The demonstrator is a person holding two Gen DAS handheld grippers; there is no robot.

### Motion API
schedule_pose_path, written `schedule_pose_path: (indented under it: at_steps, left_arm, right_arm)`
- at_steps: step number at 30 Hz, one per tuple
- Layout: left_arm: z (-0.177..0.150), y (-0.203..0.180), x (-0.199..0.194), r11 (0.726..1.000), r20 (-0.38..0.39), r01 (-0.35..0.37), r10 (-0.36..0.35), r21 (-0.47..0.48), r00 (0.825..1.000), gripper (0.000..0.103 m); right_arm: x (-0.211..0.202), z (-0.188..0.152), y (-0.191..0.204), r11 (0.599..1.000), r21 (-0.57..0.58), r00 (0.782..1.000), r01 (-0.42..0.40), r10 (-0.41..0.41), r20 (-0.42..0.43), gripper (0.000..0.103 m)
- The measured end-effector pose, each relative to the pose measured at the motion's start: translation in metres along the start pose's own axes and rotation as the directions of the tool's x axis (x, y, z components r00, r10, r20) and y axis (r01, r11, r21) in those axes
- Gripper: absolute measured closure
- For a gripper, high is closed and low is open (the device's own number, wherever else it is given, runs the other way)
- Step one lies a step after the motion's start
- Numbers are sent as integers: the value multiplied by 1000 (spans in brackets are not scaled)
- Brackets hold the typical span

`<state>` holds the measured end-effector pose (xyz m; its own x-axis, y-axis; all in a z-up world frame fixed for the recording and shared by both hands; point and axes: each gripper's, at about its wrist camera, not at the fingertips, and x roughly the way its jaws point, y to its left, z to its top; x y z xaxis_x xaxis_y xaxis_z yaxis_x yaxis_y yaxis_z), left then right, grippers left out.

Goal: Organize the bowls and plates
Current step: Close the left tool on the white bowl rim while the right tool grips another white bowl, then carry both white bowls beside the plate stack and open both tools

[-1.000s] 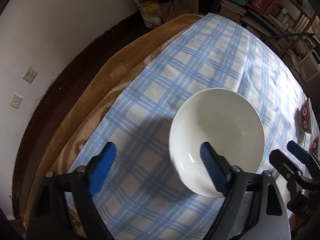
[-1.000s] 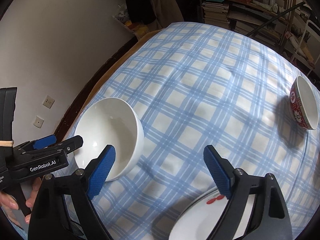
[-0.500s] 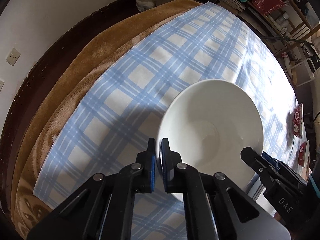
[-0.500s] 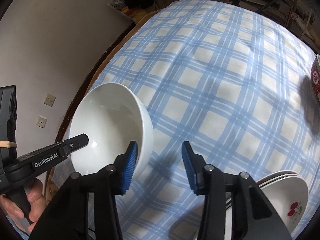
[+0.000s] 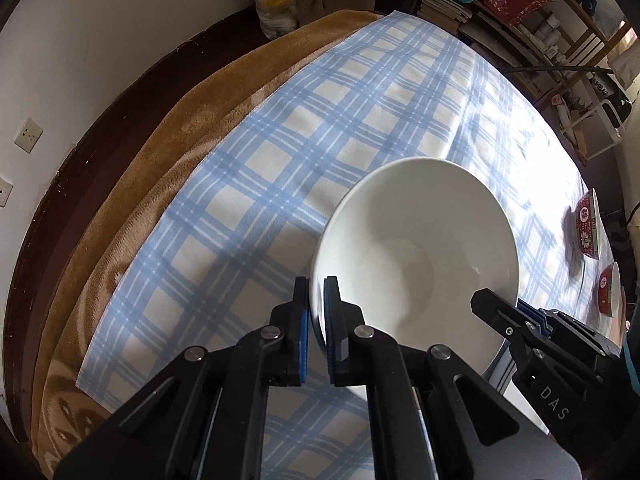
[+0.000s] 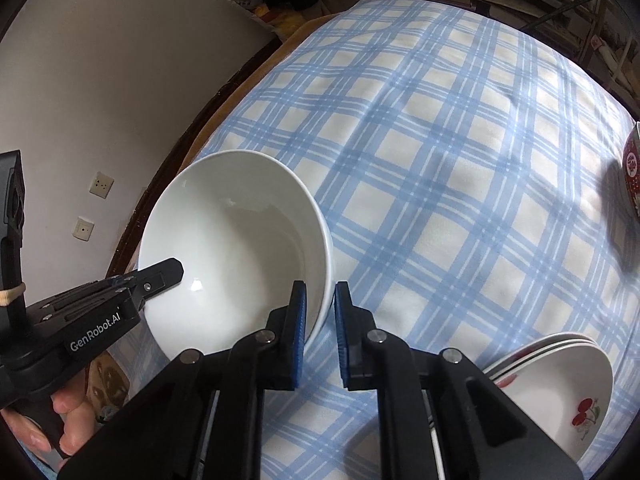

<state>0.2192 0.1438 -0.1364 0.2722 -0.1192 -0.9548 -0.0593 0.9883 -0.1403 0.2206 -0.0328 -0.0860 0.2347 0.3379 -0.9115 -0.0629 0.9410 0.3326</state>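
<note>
Both the left gripper (image 5: pixel 316 332) and right gripper (image 6: pixel 320 334) have just closed onto opposite rims of the large white ceramic bowl (image 5: pixel 416 248) near the checked tablecloth's (image 6: pixel 460 160) edge; uneven lifting risks slippage.

Room in a home.
Checked tablecloth (image 5: pixel 360 128) over a table, cluttered bookshelves (image 5: pixel 520 12), wall sockets (image 6: pixel 101 185).

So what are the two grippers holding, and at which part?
Both hold the white bowl by its rim: left gripper at one side, right gripper at the opposite side.
</note>
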Motion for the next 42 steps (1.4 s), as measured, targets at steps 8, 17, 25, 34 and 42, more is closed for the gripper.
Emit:
schedule_pose_path:
  at_steps: [8,17,25,34,42]
  left_arm:
    - [-5,-28,-14,998,37,19,-21,57,999,95]
    - [-9,-59,-7,989,9,37,-39,144,999,95]
    - [-11,-78,7,983,-14,30,-27,181,1000,95]
    - [-9,-86,23,981,-18,31,-28,193,999,95]
    - [-8,-81,25,984,-42,48,-41,173,998,95]
  right_arm:
    - [-26,-7,-20,1000,28,999,7,-8,39,88]
    - [-43,-19,-47,998,53,998,28,-31,53,88]
    - [-41,-28,-67,996,84,998,34,-38,51,87]
    - [-32,-28,-87,988,155,998,-12,2,66,87]
    - [-30,-28,-71,995,58,994,79,-83,70,86]
